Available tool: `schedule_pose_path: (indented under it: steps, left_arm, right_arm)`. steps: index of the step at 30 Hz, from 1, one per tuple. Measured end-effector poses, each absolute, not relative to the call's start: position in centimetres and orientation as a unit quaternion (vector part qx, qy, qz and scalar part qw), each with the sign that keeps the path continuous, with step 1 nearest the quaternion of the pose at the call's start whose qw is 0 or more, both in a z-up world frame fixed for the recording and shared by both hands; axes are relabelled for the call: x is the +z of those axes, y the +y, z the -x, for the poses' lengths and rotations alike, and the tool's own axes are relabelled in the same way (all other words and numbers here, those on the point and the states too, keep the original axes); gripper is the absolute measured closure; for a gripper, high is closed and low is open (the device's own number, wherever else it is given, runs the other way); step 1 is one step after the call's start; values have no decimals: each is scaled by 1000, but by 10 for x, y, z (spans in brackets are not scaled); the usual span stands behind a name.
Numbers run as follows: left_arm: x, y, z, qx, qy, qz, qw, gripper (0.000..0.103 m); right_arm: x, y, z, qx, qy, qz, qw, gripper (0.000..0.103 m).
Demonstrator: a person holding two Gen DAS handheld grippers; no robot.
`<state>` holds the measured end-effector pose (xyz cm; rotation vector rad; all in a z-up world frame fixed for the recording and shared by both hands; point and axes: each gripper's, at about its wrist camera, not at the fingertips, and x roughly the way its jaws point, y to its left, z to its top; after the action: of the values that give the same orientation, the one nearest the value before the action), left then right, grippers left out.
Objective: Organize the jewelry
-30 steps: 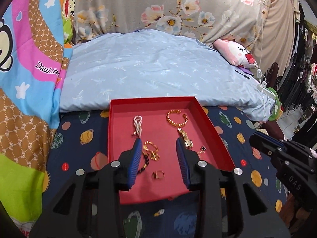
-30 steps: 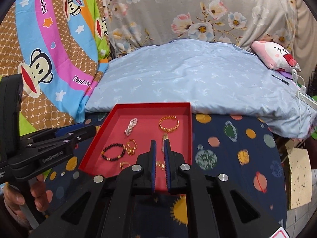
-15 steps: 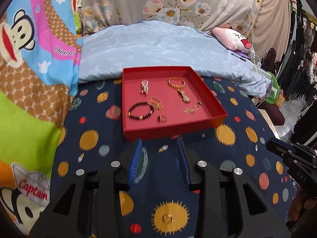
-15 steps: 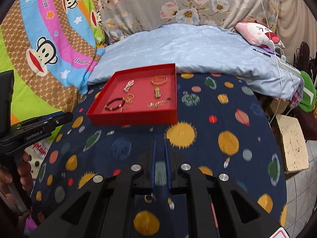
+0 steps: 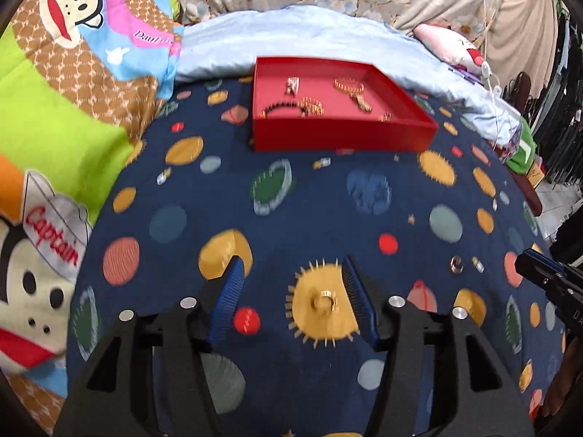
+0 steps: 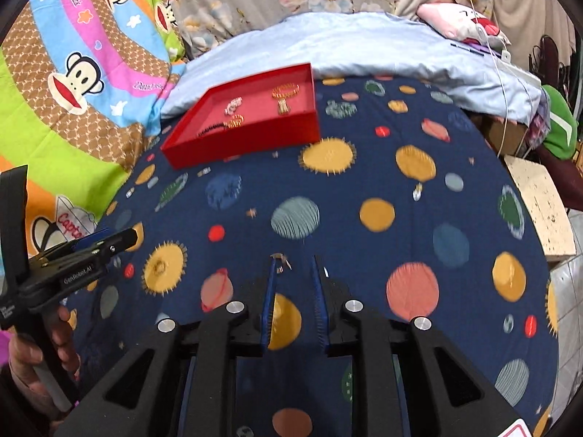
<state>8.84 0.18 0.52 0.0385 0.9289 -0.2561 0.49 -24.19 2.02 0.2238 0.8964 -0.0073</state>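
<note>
My left gripper [image 5: 291, 273] is opening around a gold ring [image 5: 323, 301] on the bedsheet [image 5: 328, 211], not touching it. My right gripper [image 6: 294, 266] is opening too, empty, with a small ring [image 6: 280, 259] at its tip.

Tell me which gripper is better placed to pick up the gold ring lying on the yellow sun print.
Left. The left gripper has its opening jaws either side of the gold ring on the bedsheet. The right gripper sits at a different small piece.
</note>
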Motion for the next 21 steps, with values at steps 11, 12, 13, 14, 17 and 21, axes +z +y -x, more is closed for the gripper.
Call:
schedule_pose_path:
  steps: [11,12,13,14,17,21]
  left_arm:
    - [-24,-5,-83,-115,461,-8,880,49]
    - [-26,-6,-84,-116,463,-9,879,49]
    - [-28,-7,-84,-118,465,-10,877,49]
    - [-30,-7,-84,-119,468,-10,876,49]
    - [-35,-8,-85,-118,472,-10,873,49]
    - [-36,-13,-83,-117,467,-23,876,50]
  right_arm:
    - [-3,-234,-6,6,447,-120,886,82]
    - [-4,-233,-6,8,448,-119,886,82]
    - [-5,-232,-7,9,449,-120,885,82]
    - [-6,-231,-8,11,450,-120,885,82]
    - [-10,-229,-10,13,452,-121,883,82]
    - [-14,-228,-14,15,456,-120,882,82]
